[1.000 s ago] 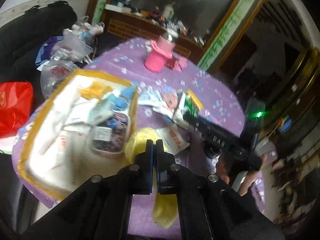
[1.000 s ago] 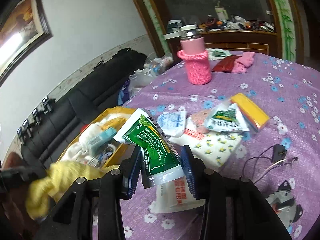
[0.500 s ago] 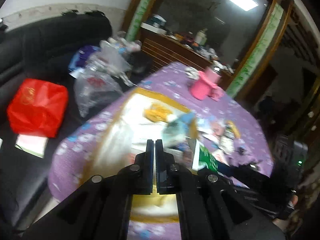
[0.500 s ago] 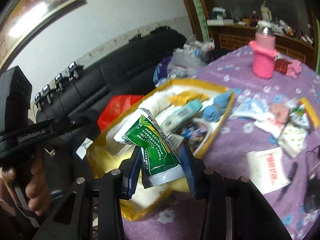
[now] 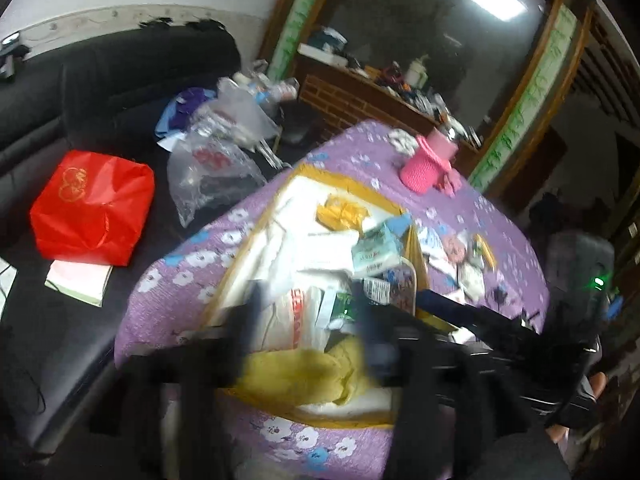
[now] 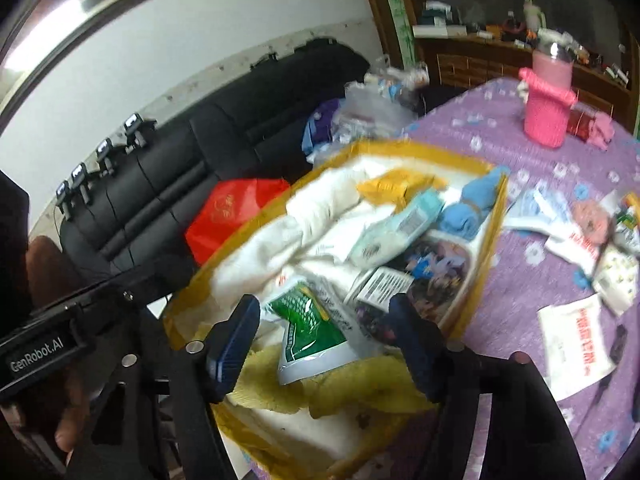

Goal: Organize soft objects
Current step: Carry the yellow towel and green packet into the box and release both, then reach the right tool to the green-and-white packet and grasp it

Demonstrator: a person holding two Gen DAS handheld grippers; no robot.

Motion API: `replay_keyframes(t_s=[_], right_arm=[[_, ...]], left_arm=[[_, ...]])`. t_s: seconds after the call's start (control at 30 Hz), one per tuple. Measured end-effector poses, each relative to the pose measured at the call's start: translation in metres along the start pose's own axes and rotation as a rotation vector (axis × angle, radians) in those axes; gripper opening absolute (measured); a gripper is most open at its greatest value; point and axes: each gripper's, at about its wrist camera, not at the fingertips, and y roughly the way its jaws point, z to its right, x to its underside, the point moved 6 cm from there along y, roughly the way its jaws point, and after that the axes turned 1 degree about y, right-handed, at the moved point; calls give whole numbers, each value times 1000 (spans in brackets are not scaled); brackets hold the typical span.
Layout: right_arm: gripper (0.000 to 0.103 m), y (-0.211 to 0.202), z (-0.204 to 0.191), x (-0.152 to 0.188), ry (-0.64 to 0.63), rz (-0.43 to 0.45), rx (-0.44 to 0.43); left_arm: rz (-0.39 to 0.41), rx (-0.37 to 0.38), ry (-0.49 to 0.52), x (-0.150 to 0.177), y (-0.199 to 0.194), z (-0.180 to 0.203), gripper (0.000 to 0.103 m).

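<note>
A yellow-rimmed open bag (image 6: 472, 166) (image 5: 344, 178) lies on the purple flowered table, filled with white cloths, packets and a blue sock. My right gripper (image 6: 324, 340) is open over its near end; the green and white packet (image 6: 310, 328) lies loose between the jaws on a yellow cloth (image 6: 340, 392). My left gripper (image 5: 308, 320) is blurred and open above the same yellow cloth (image 5: 296, 372), which lies in the bag's near end.
More packets (image 6: 576, 344) lie on the table (image 6: 520, 280) to the bag's right. A pink knitted bottle (image 6: 548, 100) stands at the far side. A black sofa (image 5: 100, 92) with a red bag (image 5: 92, 208) and plastic bags is left of the table.
My right gripper opened and let the green packet drop into the bag. My left gripper opened and left the yellow cloth in the bag.
</note>
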Motion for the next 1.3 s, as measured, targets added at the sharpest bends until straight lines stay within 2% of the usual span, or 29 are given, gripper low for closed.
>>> replay_keyframes(t_s=[0.03,0.1,0.2,0.3,0.37,0.47,0.6,0.7,0.87,0.93,1.17,1.23,1.3], right_arm=[[73,-8,3,0,-2,14,-12],[75,-27,11,-1,-2,48,-46],[79,-61,31,3,-1,95,-60],[84,-85,65,5,-16,142,-6],[84,-89,99,5,32,136,63],[84,-88,135,8,112,112,36],[84,-70,171,12,156,99,78],[84,-63,180,15,212,94,49],[84,-72,201,14,312,142,6],[84,-75,212,15,353,150,14],[81,-89,227,16,384,185,34],[80,-89,225,17,386,182,55],[80,-99,218,12,363,208,40]], left_arm=[[12,-1,-12,-1,-3,0,61],[46,23,-18,-5,-11,8,61],[47,30,13,-6,-16,24,61],[58,50,53,-6,-20,43,61],[37,57,77,-5,-17,57,61],[12,74,108,-2,-13,79,61],[-7,107,145,7,-13,105,61],[-45,111,172,17,-4,121,61],[-125,123,194,31,14,142,61],[-149,130,213,34,20,148,61],[-223,159,223,38,49,168,61],[-219,163,231,37,51,172,61],[-201,175,246,34,52,179,61]])
